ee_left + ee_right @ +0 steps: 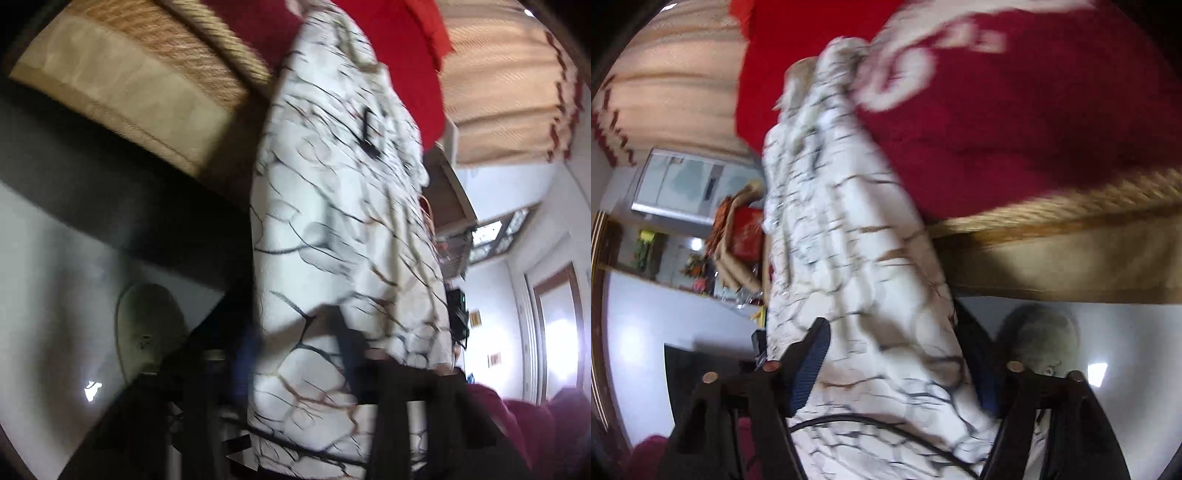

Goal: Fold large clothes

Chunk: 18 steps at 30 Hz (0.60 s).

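Apparently both grippers (295,332) (897,362) pinch the white garment (332,221).

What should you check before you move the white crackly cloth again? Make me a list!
1. White patterned cloth sits between the right gripper fingers: ok.
2. Right pads pressing the cloth: cannot tell, blurred.
3. Left gripper has cloth between its fingers: ok.
4. Left grip firm: cannot tell.
5. Cloth reaches up onto the red blanket: ok.
6. Cloth lying flat: not ok, bunched and hanging.
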Tool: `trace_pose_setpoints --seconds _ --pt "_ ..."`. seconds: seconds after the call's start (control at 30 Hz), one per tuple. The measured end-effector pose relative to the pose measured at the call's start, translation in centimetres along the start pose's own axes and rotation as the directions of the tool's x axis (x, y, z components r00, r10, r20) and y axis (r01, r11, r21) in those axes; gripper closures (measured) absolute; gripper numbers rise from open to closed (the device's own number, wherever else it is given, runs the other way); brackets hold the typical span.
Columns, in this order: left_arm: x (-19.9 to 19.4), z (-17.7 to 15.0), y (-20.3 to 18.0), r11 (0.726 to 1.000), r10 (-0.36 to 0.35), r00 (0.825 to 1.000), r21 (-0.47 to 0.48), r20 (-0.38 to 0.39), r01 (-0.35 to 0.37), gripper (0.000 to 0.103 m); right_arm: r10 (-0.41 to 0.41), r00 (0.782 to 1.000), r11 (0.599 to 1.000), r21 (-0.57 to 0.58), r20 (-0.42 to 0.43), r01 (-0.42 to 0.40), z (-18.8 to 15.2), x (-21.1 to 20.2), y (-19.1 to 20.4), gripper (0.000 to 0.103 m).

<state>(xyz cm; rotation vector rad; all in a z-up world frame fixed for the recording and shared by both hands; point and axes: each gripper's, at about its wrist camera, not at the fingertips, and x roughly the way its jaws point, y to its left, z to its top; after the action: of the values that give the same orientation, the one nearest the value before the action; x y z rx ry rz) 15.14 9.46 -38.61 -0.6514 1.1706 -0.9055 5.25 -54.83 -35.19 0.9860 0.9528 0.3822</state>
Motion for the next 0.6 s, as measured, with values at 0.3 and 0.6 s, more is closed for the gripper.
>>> trace_pose_setpoints --seconds 0.3,0.6 --pt "0.6 0.1 1.0 0.999 0.019 1.0 -0.046 -0.023 -0.02 0.016 -0.154 0.988 0.976 -0.158 0.002 0.153 -1.2 -0.2 5.3 0.074" --pt "0.1 0.8 -1.5 0.998 -0.07 0.998 0.001 -0.009 0.07 0.095 -0.212 0.977 0.949 -0.239 -0.01 0.203 -1.0 2.3 8.4 0.082"
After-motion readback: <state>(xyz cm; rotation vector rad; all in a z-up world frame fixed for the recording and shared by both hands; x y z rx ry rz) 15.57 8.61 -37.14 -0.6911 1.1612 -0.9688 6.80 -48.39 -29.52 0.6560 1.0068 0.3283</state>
